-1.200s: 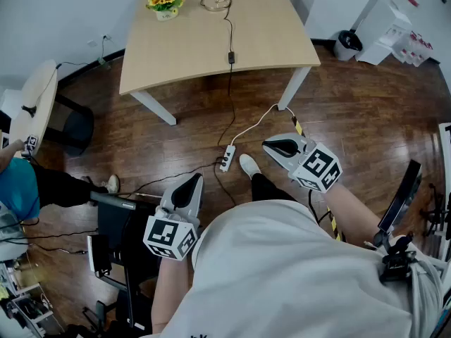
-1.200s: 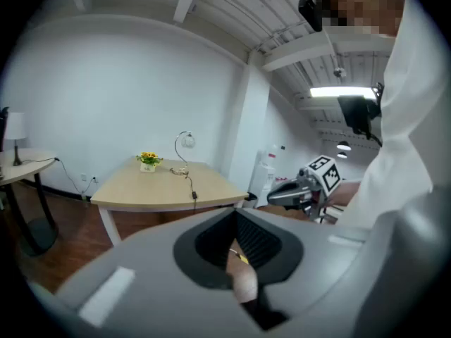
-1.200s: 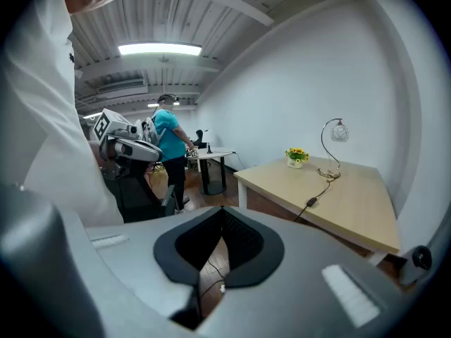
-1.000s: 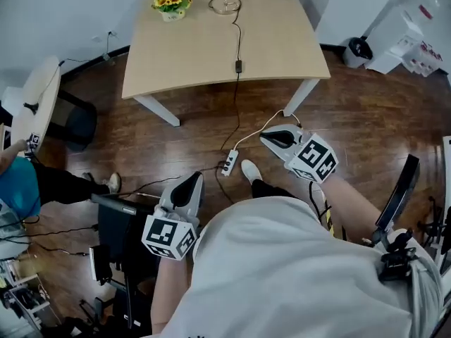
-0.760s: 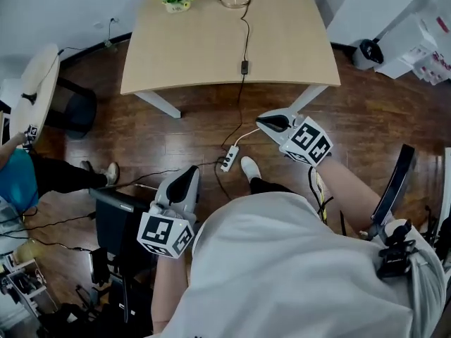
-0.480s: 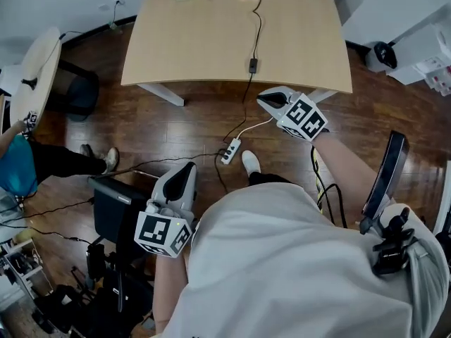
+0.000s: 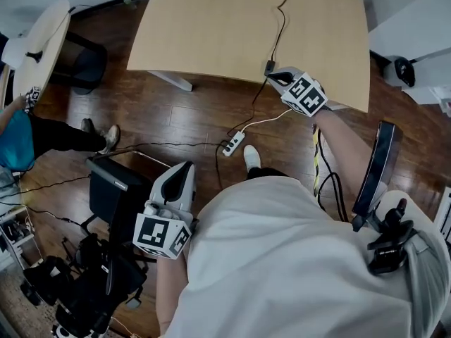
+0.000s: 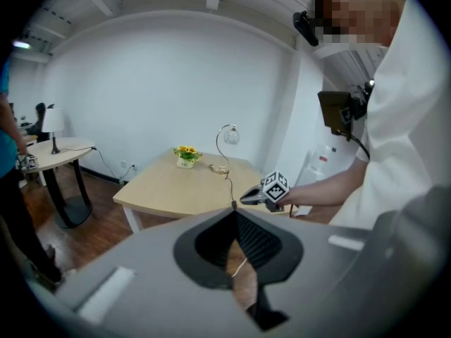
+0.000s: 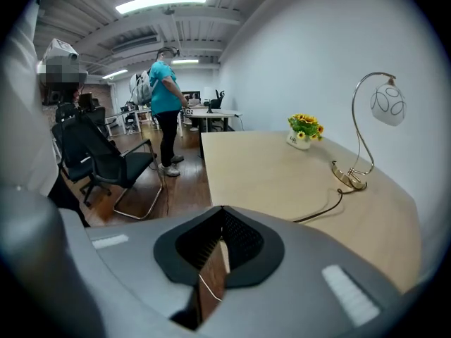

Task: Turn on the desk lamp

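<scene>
My right gripper [image 7: 276, 77] has risen to the table [image 7: 211, 27] edge, jaws together and empty, beside what looks like the cord switch [image 7: 269, 67]. The desk lamp [image 9: 388, 103] stands unlit at the far end. My left gripper [image 7: 182, 176] hangs low, likewise closed on nothing.

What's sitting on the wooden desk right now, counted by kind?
Desk lamp: 1
Flower pot: 1
Power cord: 1
Total: 3
</scene>
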Demonstrator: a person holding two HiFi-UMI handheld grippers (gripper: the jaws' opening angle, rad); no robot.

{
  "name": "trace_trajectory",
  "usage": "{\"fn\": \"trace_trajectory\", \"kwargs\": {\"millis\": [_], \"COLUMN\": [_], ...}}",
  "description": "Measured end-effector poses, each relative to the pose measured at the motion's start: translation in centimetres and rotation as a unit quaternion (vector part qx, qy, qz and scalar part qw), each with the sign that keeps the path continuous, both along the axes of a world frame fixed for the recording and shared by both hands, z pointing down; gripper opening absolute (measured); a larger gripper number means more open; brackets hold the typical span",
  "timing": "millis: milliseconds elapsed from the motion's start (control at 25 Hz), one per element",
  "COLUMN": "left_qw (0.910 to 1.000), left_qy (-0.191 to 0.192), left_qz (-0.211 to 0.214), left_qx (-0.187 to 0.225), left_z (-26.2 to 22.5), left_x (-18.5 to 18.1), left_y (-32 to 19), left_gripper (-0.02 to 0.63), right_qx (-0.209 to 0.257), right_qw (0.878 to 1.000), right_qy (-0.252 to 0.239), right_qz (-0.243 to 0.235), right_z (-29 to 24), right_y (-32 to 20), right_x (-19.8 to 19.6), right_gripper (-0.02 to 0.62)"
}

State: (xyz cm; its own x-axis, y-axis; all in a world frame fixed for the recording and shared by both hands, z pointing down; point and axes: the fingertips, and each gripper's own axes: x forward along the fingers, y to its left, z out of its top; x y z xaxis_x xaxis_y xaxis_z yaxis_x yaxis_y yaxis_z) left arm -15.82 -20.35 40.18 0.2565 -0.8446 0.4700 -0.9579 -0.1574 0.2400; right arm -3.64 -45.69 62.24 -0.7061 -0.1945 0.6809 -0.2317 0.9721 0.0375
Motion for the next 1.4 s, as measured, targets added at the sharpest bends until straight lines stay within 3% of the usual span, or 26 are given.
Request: {"fn": "trace_trajectory", "kwargs": {"millis": [520,840,1040,1400], "left_qw": [0.9991,0.9992,0.9992,0.9988], "left_qy": [-0.003,-0.006,-0.008,-0.014], "left_qz": [-0.036,-0.034,-0.037,-0.044], "left_qx": [-0.022,-0.020,-0.017,-0.017], "left_z": [0.6,0.3,0.3,0.4], "left_x": [-1.6,-1.7,-1.9,-1.8], "left_y": [-1.9,-2.3,-2.4,-1.7], "left_gripper": [0.017,0.017,0.017,0.017], "right_qx": [-0.002,-0.006,0.020,0.010], "right_qw": [0.997,0.997,0.993,0.994], "right_qy": [0.075,0.076,0.104,0.102], "right_qz": [-0.017,-0.018,-0.043,-0.033], "right_z": [6.1,5.5,5.1,5.5], "right_y": [-5.3,-4.5,-4.2,-4.5], "right_x": [-0.8,-1.0,-1.3,-1.3], "right_gripper": [0.003,0.003,0.003,0.003]}}
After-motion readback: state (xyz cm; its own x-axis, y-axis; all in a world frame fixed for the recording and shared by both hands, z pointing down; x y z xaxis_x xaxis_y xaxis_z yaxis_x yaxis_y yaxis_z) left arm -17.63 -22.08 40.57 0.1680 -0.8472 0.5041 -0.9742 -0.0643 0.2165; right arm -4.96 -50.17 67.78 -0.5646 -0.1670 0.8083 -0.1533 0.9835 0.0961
